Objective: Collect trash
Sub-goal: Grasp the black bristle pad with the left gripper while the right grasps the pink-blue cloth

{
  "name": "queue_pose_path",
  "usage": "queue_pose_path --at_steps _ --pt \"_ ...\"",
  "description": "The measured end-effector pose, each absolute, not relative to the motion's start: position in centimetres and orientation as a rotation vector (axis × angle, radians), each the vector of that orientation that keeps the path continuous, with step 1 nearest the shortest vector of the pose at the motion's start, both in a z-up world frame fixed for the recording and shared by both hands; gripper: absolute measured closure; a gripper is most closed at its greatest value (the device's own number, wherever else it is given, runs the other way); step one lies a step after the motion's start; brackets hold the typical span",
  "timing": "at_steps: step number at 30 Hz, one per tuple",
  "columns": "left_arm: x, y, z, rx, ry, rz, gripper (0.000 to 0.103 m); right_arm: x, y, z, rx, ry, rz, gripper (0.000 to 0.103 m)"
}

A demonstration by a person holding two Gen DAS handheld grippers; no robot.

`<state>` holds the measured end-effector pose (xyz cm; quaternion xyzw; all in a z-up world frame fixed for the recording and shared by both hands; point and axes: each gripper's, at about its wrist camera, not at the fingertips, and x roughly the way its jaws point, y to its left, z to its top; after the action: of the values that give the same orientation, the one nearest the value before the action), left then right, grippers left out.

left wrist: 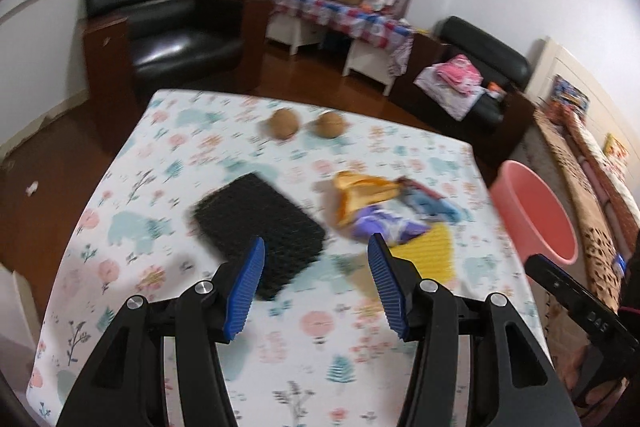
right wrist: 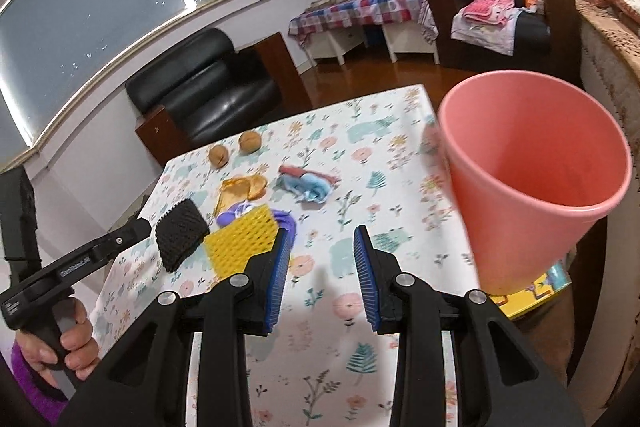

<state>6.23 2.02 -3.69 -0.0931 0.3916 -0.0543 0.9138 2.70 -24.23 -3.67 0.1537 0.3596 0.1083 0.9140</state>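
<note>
On the floral tablecloth [left wrist: 168, 187] lie a black mesh pad [left wrist: 260, 227], a yellow mesh pad [left wrist: 424, 255], a purple wrapper [left wrist: 380, 225], an orange wrapper [left wrist: 360, 191] and a blue-red wrapper [left wrist: 428, 201]. My left gripper [left wrist: 316, 287] is open and empty, just short of the black pad. My right gripper [right wrist: 322, 279] is open and empty above the cloth, right of the yellow pad [right wrist: 240, 241]. A pink bin [right wrist: 532, 171] stands at the table's right edge, also seen in the left wrist view [left wrist: 536, 211].
Two brown round nuts [left wrist: 306, 123] lie near the table's far edge. Black armchairs [left wrist: 168, 23] and a low table with a checked cloth [left wrist: 340, 15] stand beyond. A bed [left wrist: 592, 187] runs along the right. A yellow box [right wrist: 532, 291] sits under the bin.
</note>
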Motion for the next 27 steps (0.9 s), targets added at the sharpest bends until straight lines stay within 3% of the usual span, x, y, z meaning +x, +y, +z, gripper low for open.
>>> queue_pose_path --at_steps 21,23,24,25,27 --pt "10.9 4.1 -8.4 -0.282 0.932 0.066 0.05 3.3 -22.9 -1.3 0.257 0.756 0.195 0.069" --pt "11.1 4.2 -8.6 -0.268 0.933 0.072 0.064 3.5 -22.6 -1.2 0.247 0.758 0.205 0.069" --pt "11.1 4.2 -8.6 -0.256 0.929 0.077 0.077 3.7 -22.5 -1.1 0.244 0.761 0.21 0.069" --pt "11.2 4.4 -8.6 -0.253 0.927 0.075 0.084 4.0 -22.3 -1.1 0.239 0.766 0.217 0.069" --pt "11.2 4.8 -8.5 -0.267 0.926 0.056 0.09 4.4 -22.1 -1.2 0.234 0.773 0.226 0.069"
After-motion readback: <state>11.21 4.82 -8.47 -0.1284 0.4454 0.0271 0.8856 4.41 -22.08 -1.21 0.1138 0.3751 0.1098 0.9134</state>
